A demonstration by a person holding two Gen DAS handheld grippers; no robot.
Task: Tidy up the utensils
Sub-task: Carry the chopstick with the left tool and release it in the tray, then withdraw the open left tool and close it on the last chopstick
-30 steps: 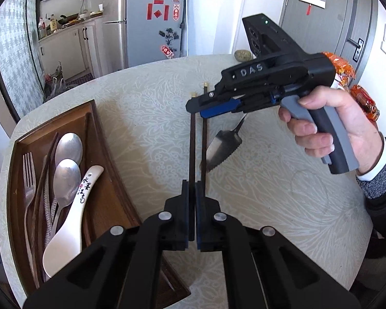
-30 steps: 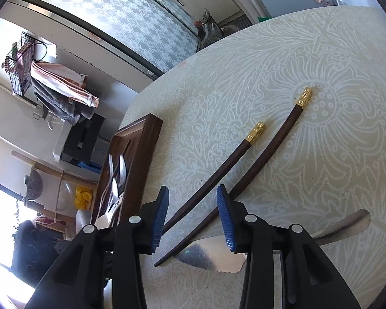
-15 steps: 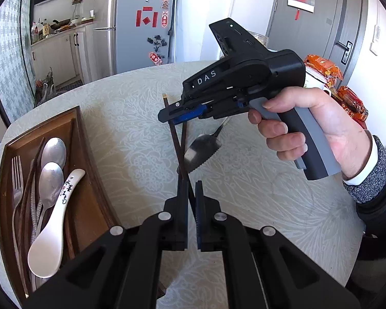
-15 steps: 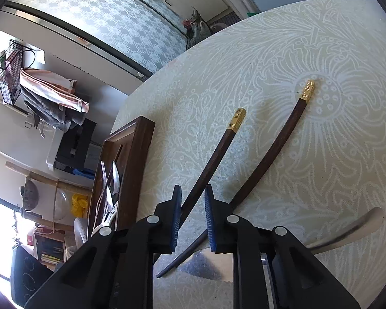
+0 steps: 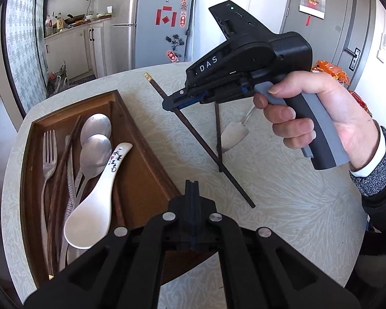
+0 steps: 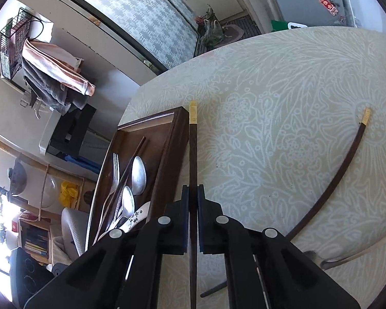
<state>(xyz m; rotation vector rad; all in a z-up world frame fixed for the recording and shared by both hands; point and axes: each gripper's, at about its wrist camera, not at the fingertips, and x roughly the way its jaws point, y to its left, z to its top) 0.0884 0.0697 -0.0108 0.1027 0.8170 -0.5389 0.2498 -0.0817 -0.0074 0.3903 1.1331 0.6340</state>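
While the right gripper (image 6: 192, 195) clamps one chopstick (image 6: 192, 149) mid-shaft, slip and snagging are the main risks.
Smooth, slender dark wood with a gold cap may pivot between the pads, and its long ends may catch the wooden tray (image 5: 139, 139) rim. The second chopstick (image 5: 218, 134) lies on the patterned tablecloth (image 5: 283, 206) beside a serrated metal server (image 5: 234, 135). The left gripper (image 5: 191, 188) is fully closed, holding nothing. Glossy ceramic and steel spoons fill the tray.
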